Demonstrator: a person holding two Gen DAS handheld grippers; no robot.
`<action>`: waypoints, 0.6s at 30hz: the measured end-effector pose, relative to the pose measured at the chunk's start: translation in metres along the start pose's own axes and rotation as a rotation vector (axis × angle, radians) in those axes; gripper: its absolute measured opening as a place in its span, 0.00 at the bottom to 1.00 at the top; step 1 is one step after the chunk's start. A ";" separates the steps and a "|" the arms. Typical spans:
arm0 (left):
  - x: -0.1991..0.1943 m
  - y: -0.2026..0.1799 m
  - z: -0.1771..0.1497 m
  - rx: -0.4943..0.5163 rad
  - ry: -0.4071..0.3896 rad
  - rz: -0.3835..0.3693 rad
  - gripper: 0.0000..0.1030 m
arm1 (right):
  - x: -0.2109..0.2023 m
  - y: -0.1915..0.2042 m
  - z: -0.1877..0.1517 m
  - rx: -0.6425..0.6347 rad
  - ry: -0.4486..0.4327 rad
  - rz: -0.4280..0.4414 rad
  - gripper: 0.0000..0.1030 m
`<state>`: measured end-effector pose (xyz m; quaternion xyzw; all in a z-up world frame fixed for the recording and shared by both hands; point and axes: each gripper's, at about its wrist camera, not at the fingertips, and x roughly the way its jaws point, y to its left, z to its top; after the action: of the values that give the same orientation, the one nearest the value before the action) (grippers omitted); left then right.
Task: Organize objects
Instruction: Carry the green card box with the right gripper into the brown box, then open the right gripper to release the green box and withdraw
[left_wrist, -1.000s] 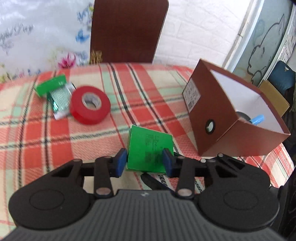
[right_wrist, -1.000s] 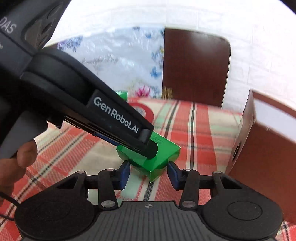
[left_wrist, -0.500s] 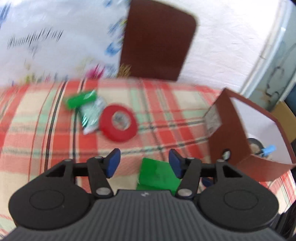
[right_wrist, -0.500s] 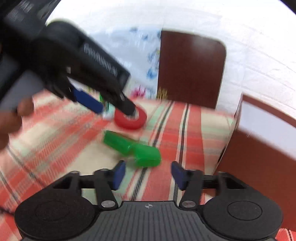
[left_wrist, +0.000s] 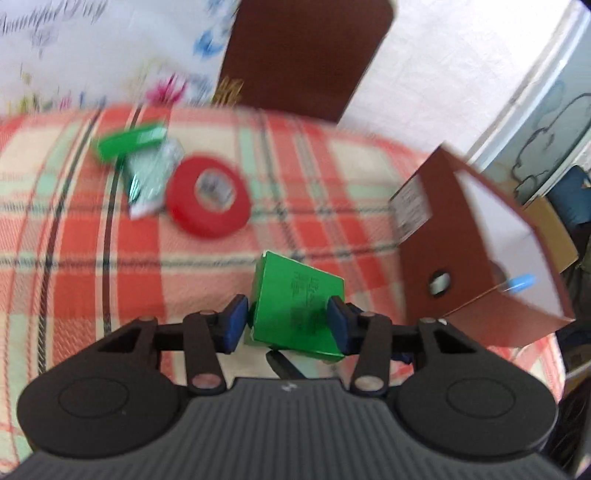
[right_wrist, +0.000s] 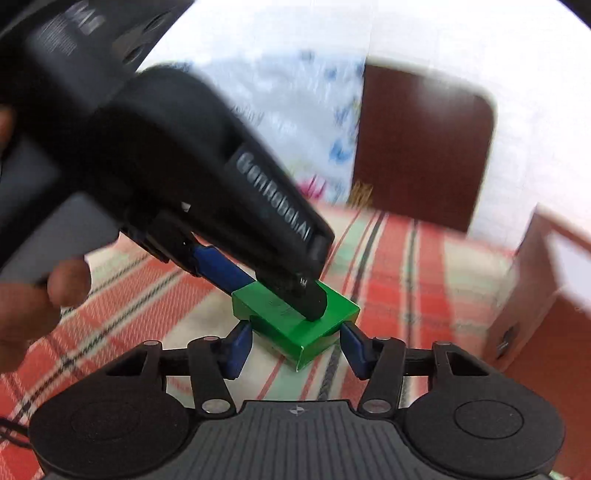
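Note:
A flat green box (left_wrist: 295, 299) lies on the plaid tablecloth (left_wrist: 74, 258) between the fingers of my left gripper (left_wrist: 284, 323), which closes around it; the right pad touches it, a small gap shows at the left pad. The box (right_wrist: 295, 325) also lies between the open fingers of my right gripper (right_wrist: 295, 345), with the left gripper's body (right_wrist: 221, 184) above it. A brown open box (left_wrist: 461, 236) stands to the right with a blue-tipped item (left_wrist: 521, 282) inside.
A red tape roll (left_wrist: 208, 195), a silvery packet (left_wrist: 151, 181) and another green box (left_wrist: 127, 138) lie at the far left. A brown chair back (left_wrist: 303, 51) stands behind the table. The brown box (right_wrist: 546, 295) is close on the right gripper's right.
The left gripper lifted away from the green box half a second ago and has now come back down around it. The right gripper stays open near the box.

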<state>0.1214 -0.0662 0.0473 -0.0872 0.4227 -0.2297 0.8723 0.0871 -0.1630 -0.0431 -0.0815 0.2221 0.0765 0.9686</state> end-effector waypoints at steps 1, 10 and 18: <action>-0.009 -0.010 0.005 0.021 -0.029 -0.011 0.47 | -0.009 0.001 0.003 -0.012 -0.044 -0.031 0.50; -0.017 -0.130 0.037 0.244 -0.122 -0.174 0.51 | -0.068 -0.061 0.023 -0.048 -0.233 -0.342 0.53; 0.030 -0.185 0.032 0.322 -0.140 -0.044 0.60 | -0.069 -0.152 -0.001 0.138 -0.113 -0.515 0.68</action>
<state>0.1019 -0.2443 0.1104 0.0287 0.3166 -0.3067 0.8972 0.0528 -0.3188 0.0056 -0.0648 0.1441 -0.1830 0.9703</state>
